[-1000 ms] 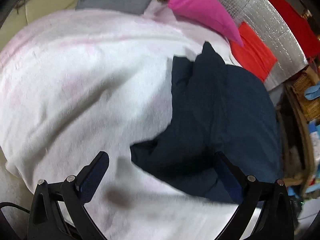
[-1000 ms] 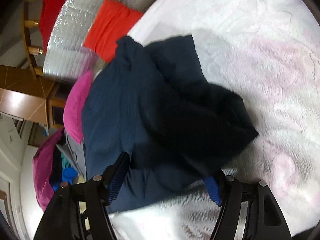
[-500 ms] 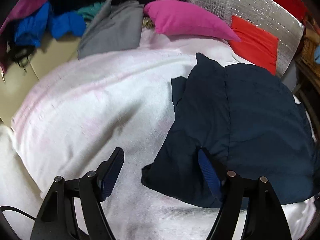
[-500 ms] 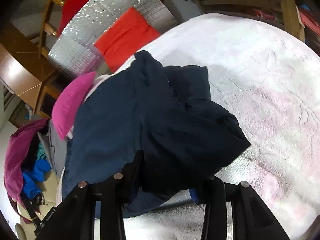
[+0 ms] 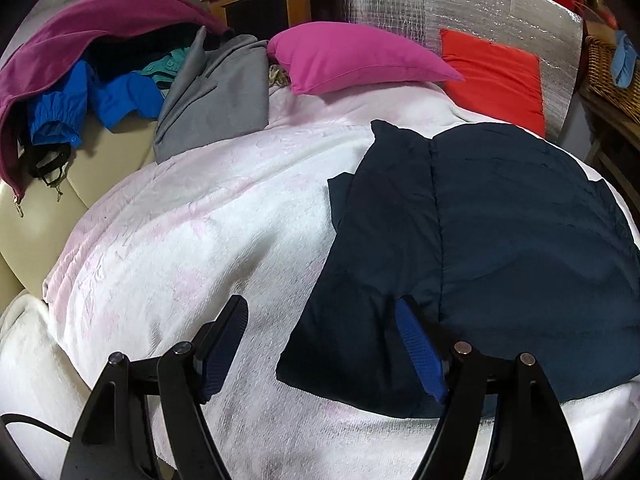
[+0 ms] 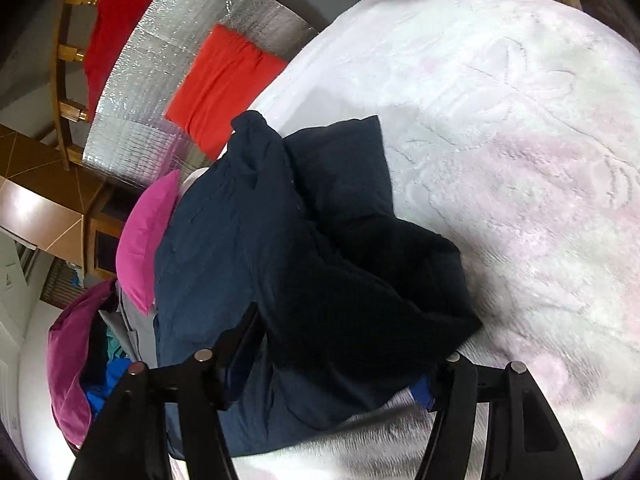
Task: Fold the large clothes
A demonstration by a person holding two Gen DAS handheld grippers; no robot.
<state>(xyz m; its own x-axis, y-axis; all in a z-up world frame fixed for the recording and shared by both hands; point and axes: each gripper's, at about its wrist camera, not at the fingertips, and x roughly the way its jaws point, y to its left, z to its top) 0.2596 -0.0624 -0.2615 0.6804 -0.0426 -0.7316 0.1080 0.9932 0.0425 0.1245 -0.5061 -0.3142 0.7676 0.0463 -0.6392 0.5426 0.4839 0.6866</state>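
The big dark navy padded garment [image 5: 492, 248] is lying on the fluffy white-and-pink blanket [image 5: 192, 248] that's covering the bed, and it's looking like a fold is in progress. The left tool [image 5: 320, 344] is sitting with its blue-padded fingers spread wide apart, gripping nothing; the garment's near left corner is lying right between and just ahead of them, with the right-hand finger over the fabric and the left-hand one over bare blanket. The right tool [image 6: 336, 356] is the one doing the work, I'd say: a thick bunched fold of the navy garment [image 6: 320, 264] is filling the gap between its fingers and draping over them, so it's apparently clamped on the cloth, though the contact itself is hiding under the fabric. To do this step well, I'm thinking the right tool should be carrying that flap across in one smooth arc and laying it flat so the edges line up, rather than dropping it in a lump. Meanwhile the left tool could be pinning the corner in front of it so the bottom layer isn't sliding on that plush blanket. Puffy fabric likes springing back, so pressing the crease down before letting go is probably worth it. The magenta pillow [image 5: 352, 58] and grey folded cloth [image 5: 216, 92] are sitting well beyond the tool, out of the way.
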